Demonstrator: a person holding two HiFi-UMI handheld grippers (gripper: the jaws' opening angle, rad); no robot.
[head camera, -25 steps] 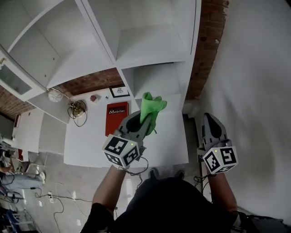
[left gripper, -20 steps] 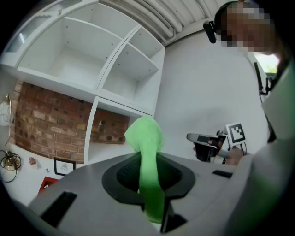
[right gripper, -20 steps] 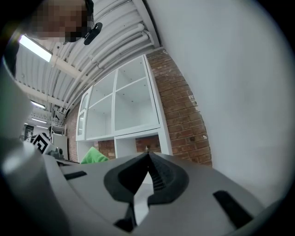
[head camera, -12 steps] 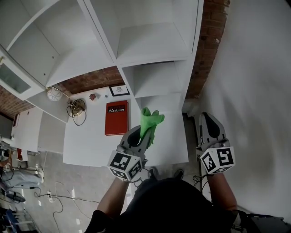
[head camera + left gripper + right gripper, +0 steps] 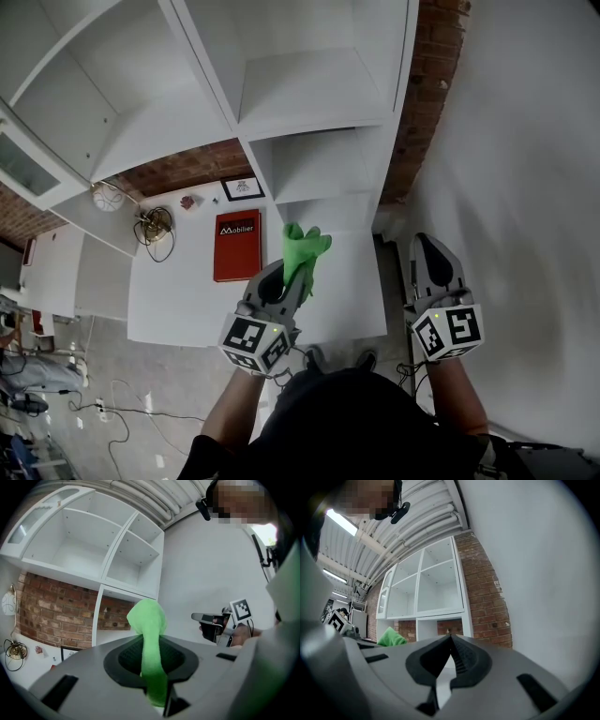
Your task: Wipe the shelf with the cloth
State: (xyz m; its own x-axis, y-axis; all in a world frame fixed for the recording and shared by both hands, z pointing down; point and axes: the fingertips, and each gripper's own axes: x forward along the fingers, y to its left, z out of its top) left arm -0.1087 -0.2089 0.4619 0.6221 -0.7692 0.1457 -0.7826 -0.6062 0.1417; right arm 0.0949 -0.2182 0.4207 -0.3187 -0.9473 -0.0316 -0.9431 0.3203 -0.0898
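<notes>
A bright green cloth (image 5: pixel 302 255) sticks up out of my left gripper (image 5: pixel 286 281), which is shut on it above the white counter (image 5: pixel 178 300). In the left gripper view the cloth (image 5: pixel 149 644) runs between the closed jaws and flops over at its top. The white shelf unit (image 5: pixel 300 94) with open compartments stands ahead; its lower right compartment (image 5: pixel 323 164) lies just beyond the cloth. My right gripper (image 5: pixel 429 262) is held at the right beside the shelf's end, shut and empty; its tips (image 5: pixel 450 637) meet in the right gripper view, with the cloth (image 5: pixel 391 639) at left.
On the counter lie a red box (image 5: pixel 237 245), a small framed picture (image 5: pixel 243 187), a coil of cable (image 5: pixel 152 225) and a round white object (image 5: pixel 105 196). A brick wall (image 5: pixel 427 103) flanks the shelf on the right, beside a plain white wall (image 5: pixel 525 187).
My left gripper has drawn back toward me and slightly down with the cloth. The right gripper has hardly moved.
</notes>
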